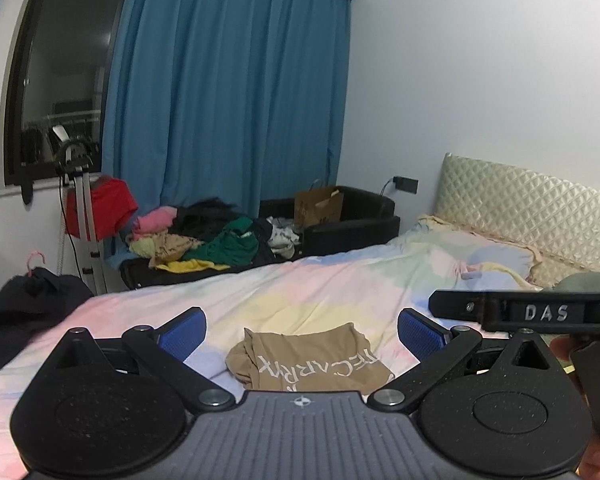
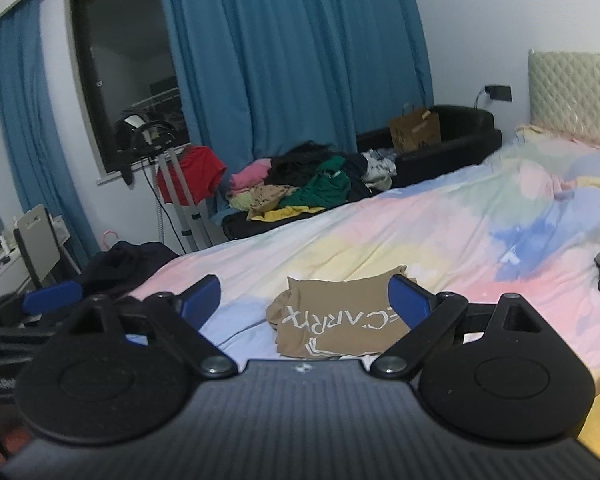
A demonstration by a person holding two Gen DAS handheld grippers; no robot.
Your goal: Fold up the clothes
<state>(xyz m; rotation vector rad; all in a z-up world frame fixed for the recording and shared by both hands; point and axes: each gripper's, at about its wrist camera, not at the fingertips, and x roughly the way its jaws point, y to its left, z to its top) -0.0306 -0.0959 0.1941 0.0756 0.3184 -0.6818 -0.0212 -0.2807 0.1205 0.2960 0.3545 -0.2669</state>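
Fingers [image 1: 302, 334] spread, tan shirt [image 1: 308, 360] half hidden

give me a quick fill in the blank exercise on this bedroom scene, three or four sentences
1. The folded tan t-shirt lies on the pastel ____.
2. Both the left hand-held gripper and the right hand-held gripper have their jaws ____, with nothing between the pads.
3. The curtains beside the window are ____ in colour.
4. The pile of unfolded clothes lies on a black ____ beyond the bed.

Missing words: bedsheet; open; blue; sofa
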